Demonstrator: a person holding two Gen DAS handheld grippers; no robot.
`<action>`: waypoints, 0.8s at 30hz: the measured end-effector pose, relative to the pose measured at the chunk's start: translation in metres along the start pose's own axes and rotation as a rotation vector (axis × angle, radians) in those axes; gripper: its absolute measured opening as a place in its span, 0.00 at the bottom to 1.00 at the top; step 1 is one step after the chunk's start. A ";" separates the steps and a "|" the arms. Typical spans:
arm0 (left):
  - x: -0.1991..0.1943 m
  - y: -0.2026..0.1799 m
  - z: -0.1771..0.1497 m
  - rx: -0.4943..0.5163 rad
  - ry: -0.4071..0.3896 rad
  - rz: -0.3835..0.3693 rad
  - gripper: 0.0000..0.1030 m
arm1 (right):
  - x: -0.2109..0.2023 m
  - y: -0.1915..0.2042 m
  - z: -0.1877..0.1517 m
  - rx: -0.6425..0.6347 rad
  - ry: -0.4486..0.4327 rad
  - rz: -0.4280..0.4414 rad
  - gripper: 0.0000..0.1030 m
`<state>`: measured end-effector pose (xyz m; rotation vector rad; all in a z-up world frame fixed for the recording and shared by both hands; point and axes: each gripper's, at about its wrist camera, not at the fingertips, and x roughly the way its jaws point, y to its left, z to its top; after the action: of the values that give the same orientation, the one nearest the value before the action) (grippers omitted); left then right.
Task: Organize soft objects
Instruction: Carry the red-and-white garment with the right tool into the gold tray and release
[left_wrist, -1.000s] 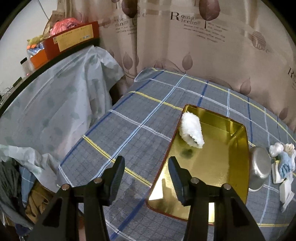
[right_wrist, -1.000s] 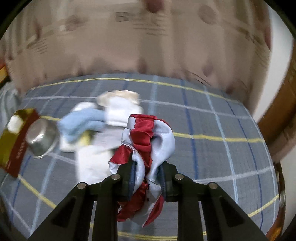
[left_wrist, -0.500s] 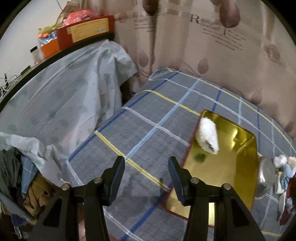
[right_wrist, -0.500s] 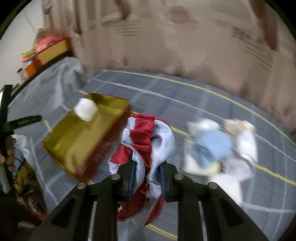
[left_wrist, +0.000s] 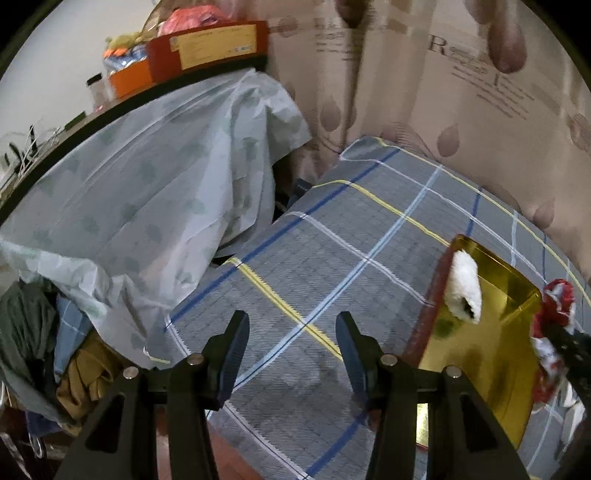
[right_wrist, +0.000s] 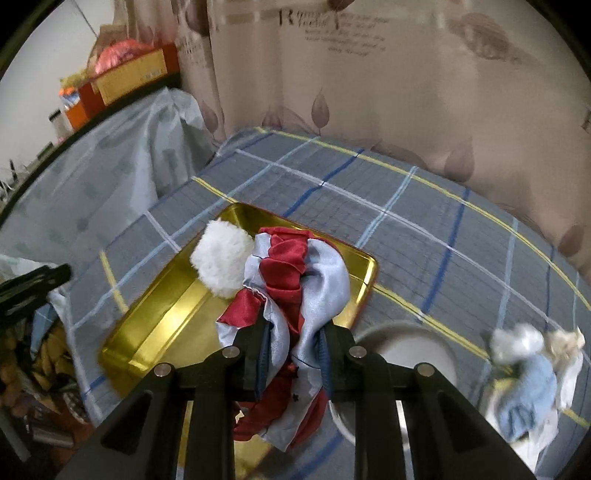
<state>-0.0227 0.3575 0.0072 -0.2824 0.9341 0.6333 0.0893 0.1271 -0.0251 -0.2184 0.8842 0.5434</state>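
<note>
A gold tray (right_wrist: 159, 325) lies on the checked tablecloth, with a rolled white fluffy cloth (right_wrist: 221, 258) at its far end. My right gripper (right_wrist: 293, 332) is shut on a red and pale blue satin cloth (right_wrist: 295, 273) that hangs over the tray. In the left wrist view the tray (left_wrist: 480, 354) and the white roll (left_wrist: 463, 291) lie to the right, and the satin cloth (left_wrist: 554, 314) shows at the right edge. My left gripper (left_wrist: 291, 347) stands open over bare tablecloth left of the tray, with nothing between its fingers.
A metal bowl (right_wrist: 406, 354) sits just right of the tray. A pile of blue and white soft things (right_wrist: 528, 380) lies further right. A curtain hangs behind the table. On the left stands furniture under a pale plastic sheet (left_wrist: 147, 192), with clothes heaped below.
My right gripper has swung left with the satin cloth, from beside the pile of soft things to over the gold tray. The left gripper has drifted left, away from the tray.
</note>
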 end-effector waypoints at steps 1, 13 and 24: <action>0.001 0.002 0.000 -0.012 0.004 0.001 0.48 | 0.009 0.002 0.003 -0.006 0.015 -0.006 0.20; 0.010 0.011 0.001 -0.052 0.036 -0.020 0.48 | 0.064 0.012 0.025 -0.015 0.063 -0.056 0.34; 0.010 0.006 -0.001 -0.032 0.025 -0.013 0.48 | 0.041 0.008 0.021 -0.014 0.012 -0.059 0.53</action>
<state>-0.0228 0.3651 -0.0010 -0.3251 0.9461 0.6338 0.1203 0.1572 -0.0436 -0.2603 0.8832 0.4944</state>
